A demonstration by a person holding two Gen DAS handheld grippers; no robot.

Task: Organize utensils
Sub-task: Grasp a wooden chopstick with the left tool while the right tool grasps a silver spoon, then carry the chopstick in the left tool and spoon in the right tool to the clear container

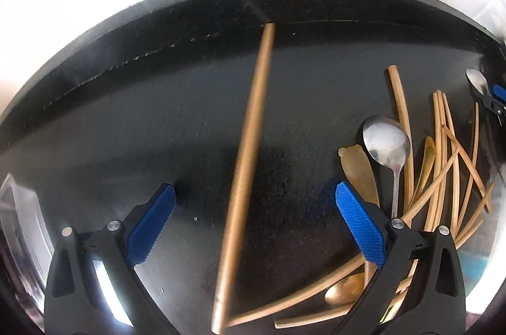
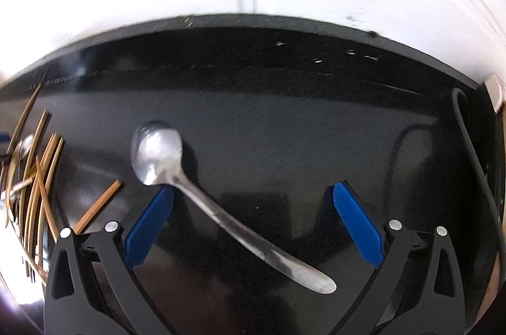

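Between the left gripper [image 1: 254, 208] fingers lies a chopstick [image 1: 249, 158]; right view, a spoon [image 2: 202, 196].

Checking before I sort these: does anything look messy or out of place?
Yes. The chopsticks lie crisscrossed in a heap with spoons mixed in, and one chopstick lies alone between the open left gripper fingers.

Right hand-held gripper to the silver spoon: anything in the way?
Nothing visible. The silver metal spoon lies alone on the black tabletop, its handle between the open jaws of the right hand-held gripper.
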